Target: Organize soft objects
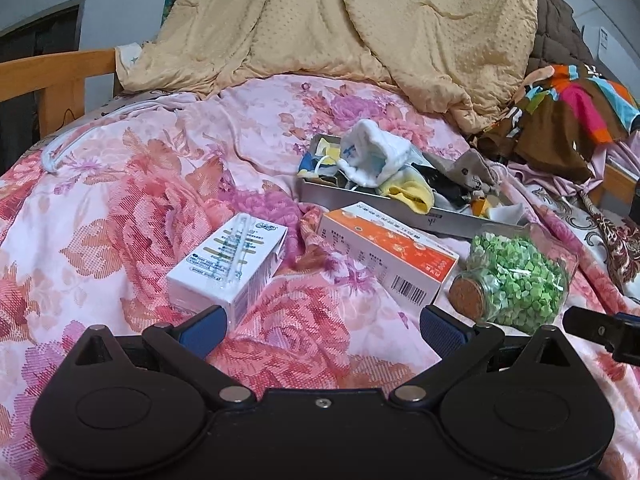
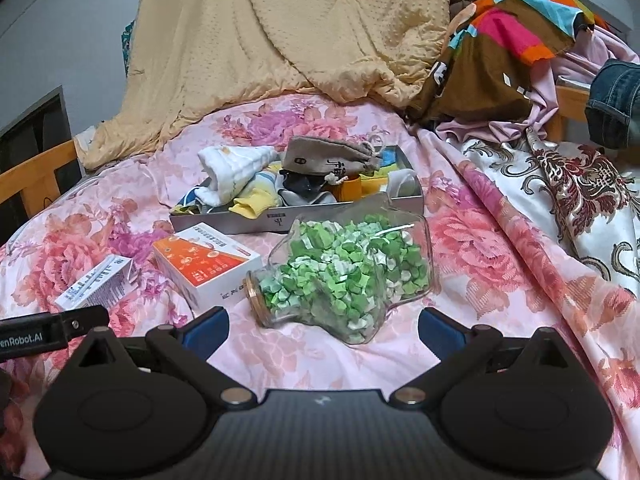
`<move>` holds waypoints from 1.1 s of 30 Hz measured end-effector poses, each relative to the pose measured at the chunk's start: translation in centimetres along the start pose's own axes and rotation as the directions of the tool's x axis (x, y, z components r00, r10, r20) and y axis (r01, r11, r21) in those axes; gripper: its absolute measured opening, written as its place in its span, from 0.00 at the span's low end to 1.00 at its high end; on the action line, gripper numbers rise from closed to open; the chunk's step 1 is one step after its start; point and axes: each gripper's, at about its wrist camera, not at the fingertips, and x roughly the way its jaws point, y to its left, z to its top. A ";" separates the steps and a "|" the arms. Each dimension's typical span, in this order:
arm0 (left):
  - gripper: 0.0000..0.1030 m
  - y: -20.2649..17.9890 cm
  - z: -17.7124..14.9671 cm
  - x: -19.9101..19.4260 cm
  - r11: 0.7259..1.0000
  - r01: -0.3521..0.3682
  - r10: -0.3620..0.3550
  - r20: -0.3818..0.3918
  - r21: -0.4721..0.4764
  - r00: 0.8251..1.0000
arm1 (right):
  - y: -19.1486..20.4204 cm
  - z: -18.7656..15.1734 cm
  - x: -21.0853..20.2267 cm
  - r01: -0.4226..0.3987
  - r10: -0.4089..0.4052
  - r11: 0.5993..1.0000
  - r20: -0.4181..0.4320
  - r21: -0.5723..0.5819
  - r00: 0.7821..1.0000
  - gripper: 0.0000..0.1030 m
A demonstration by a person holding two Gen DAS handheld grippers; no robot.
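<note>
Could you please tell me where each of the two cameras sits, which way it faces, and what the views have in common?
Left wrist: sits on the open left gripper, low over the floral bedspread, facing the white carton; the right gripper's black tip shows at the right edge.
Right wrist: sits on the open right gripper, facing the glass jar of green bits; the left gripper's tip shows at left.
Shared: carton, orange box, jar, metal tray of soft items, tan blanket.
</note>
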 end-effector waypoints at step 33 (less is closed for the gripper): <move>0.99 -0.1 -0.3 0.3 1.000 -0.007 0.007 -0.016 0.009 1.000 | 0.0 -0.1 0.3 -0.011 0.011 1.000 -0.017 0.018 1.000 1.00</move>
